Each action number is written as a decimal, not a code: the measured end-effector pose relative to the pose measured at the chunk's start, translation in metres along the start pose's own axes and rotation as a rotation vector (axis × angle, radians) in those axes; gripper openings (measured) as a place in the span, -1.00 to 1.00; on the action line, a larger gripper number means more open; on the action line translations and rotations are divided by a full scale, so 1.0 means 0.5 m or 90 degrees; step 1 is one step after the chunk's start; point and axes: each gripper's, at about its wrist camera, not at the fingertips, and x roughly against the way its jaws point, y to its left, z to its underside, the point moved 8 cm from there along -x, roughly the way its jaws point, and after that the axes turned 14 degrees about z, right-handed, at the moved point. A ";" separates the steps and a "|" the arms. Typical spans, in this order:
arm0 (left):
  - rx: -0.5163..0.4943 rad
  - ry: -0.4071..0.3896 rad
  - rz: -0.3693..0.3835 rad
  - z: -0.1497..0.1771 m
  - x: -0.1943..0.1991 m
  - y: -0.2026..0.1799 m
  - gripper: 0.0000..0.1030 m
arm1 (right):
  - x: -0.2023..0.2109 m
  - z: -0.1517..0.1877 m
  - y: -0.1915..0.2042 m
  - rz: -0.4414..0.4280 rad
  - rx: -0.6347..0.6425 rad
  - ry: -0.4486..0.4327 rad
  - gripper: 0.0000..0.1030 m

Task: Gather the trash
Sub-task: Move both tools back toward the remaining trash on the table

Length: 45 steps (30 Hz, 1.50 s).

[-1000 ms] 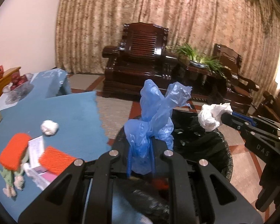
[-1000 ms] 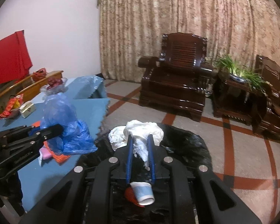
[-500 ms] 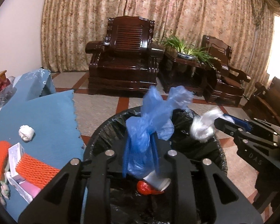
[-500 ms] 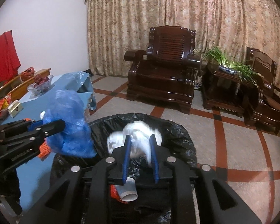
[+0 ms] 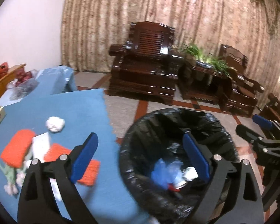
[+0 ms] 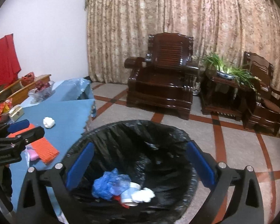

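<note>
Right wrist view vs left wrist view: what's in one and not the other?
Only the right wrist view: a red cloth hanging at the wall, and the left gripper seen from the side.

Only the left wrist view: the right gripper from the side, at the right edge.

Both: the black-lined trash bin holding a crumpled blue plastic bag and a white tissue wad, another white paper ball on the blue tablecloth, and each camera's own jaws, just opened wide with nothing between them.
</note>
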 end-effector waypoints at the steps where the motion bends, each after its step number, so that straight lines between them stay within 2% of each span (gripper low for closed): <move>1: 0.004 -0.005 -0.016 0.005 0.020 0.017 0.75 | 0.005 -0.003 0.014 -0.009 0.003 -0.003 0.89; 6: 0.025 -0.018 -0.068 0.009 0.087 0.076 0.75 | 0.026 -0.013 0.100 -0.055 0.020 -0.016 0.89; 16: 0.056 -0.037 -0.197 0.066 0.236 0.228 0.75 | 0.052 0.002 0.301 -0.160 0.070 -0.033 0.89; 24: 0.103 -0.042 -0.277 0.115 0.325 0.349 0.75 | 0.057 0.032 0.424 -0.209 0.101 -0.024 0.89; 34: 0.152 -0.020 -0.339 0.185 0.358 0.471 0.75 | 0.041 0.086 0.558 -0.249 0.147 -0.002 0.89; 36: 0.159 -0.012 -0.345 0.200 0.357 0.489 0.67 | 0.034 0.093 0.577 -0.254 0.154 0.005 0.88; 45: 0.197 0.030 -0.352 0.255 0.326 0.567 0.55 | 0.001 0.127 0.648 -0.274 0.183 0.035 0.78</move>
